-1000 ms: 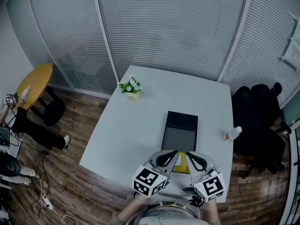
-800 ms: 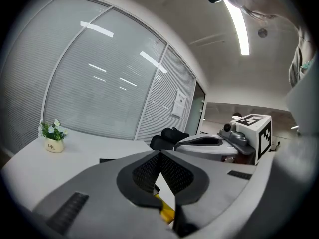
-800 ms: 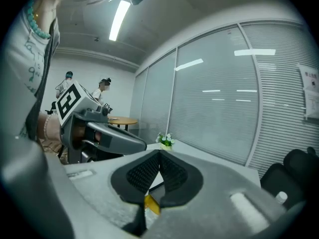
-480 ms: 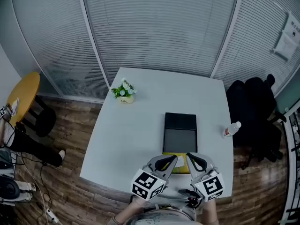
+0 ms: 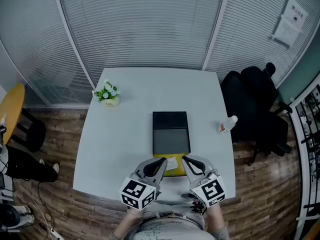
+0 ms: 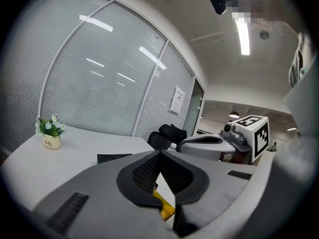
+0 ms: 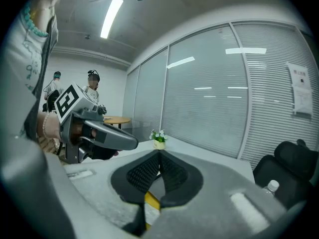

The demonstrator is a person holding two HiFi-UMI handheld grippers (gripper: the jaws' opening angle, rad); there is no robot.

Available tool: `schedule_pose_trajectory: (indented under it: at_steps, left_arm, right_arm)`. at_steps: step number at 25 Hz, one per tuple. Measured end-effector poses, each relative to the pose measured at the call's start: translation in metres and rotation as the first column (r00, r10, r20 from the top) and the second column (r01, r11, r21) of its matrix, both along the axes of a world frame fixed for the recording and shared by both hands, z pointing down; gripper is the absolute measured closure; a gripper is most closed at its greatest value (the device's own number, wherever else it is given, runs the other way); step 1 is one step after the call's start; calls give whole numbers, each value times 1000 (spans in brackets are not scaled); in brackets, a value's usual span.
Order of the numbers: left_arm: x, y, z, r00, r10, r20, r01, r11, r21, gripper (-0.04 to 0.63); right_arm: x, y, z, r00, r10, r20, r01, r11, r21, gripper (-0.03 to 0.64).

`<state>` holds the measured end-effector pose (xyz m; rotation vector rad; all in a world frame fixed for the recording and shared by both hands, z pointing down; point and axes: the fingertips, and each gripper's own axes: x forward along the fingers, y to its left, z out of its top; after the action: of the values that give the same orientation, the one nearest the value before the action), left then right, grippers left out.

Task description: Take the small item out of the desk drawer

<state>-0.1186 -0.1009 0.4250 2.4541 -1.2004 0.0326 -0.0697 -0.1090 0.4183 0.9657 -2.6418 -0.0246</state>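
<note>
A white desk (image 5: 115,139) bears a black box (image 5: 170,132), with a chair (image 5: 255,104) right of the box, the left gripper (image 5: 163,162) and right gripper (image 5: 184,159), both closed and empty, flanking the yellow item (image 5: 175,172) at its near end, a plant (image 5: 107,93) with unreadable pot lettering far left, and a bottle (image 5: 226,125) right.

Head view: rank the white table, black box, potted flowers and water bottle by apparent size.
1. White table.
2. Black box.
3. Potted flowers and water bottle: look about alike, so unranked.
</note>
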Motion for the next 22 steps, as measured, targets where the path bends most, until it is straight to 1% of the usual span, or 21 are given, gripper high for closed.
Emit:
schedule_pose_trajectory:
  at_steps: [3,5,8,12,17,22]
  left_arm:
    - [3,-2,-1,1000,-22,3,22,1000,-10,598]
    - [3,-3,1,999,-41,7,41,999,-19,598]
    - [4,-6,0,998,-56,1,56,998,-23,598]
    - [7,-13,-2,997,-75,-5,75,997,-20,598]
    - [13,-16,-1,998,-68,-8,68,998,-18,598]
    - [10,-17,2,996,-86,24,86,996,-12,598]
  right_arm:
    - [6,-9,-5,1000,4,27,-4,1000,4,615]
    - [7,-10,-8,999,-11,42,11,1000,-3,614]
    - [5,-11,-10,999,-22,35,23,999,-24,614]
    - [11,-20,-3,1000,-18,25,18,1000,-4,614]
    - [11,-21,-3,999,-38,27,38,999,-14,614]
    - [6,-21,-2,998,-50,33,50,999,-6,614]
